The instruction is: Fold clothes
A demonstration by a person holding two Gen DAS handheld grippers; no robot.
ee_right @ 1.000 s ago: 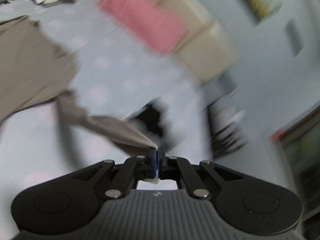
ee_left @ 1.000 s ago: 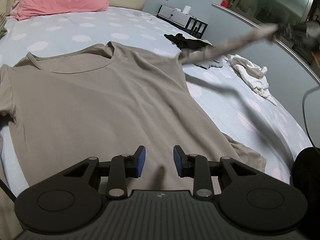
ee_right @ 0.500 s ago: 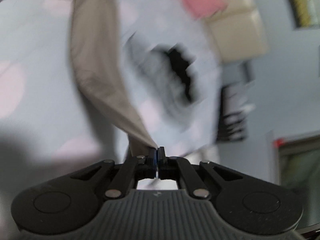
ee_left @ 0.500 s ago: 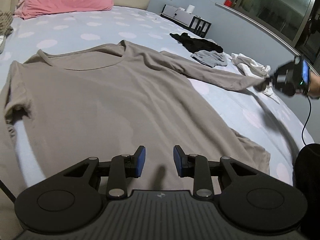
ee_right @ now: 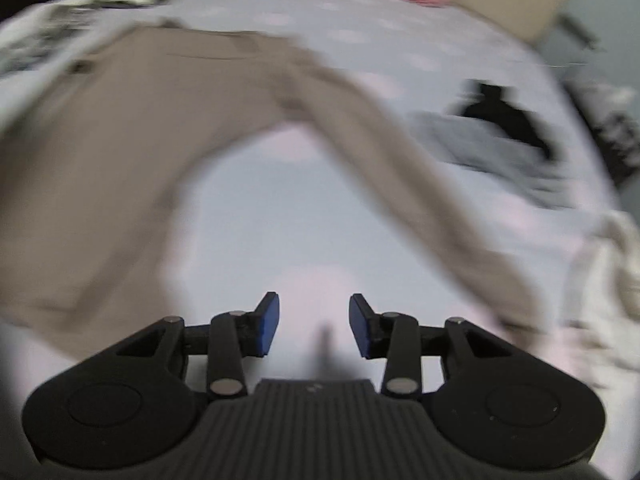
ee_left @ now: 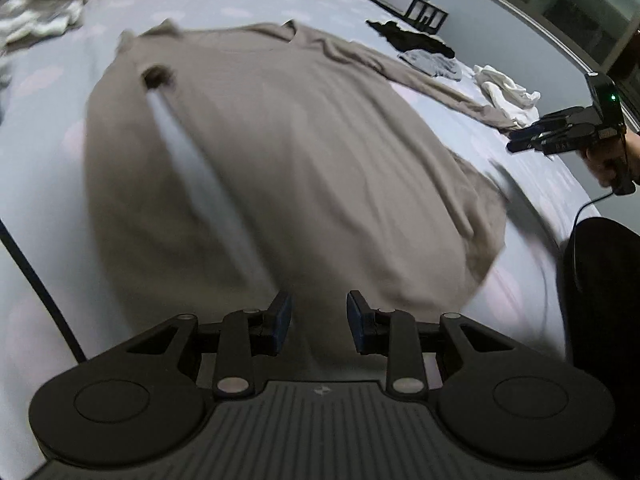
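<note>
1. Taupe long-sleeved top [ee_left: 280, 152] spread flat, front up, on the dotted bed [ee_left: 248, 4]; one sleeve [ee_right: 420, 184] stretched out sideways.
2. Left gripper [ee_left: 314, 322]: jaws spread, empty, hovering over the hem.
3. Right gripper [ee_right: 312, 322]: jaws spread, empty, near the cuff.
4. Soft, light, limp knit; likely to sag and crease.
5. Best pinched at cuff, shoulder seam or hem corners.
</note>
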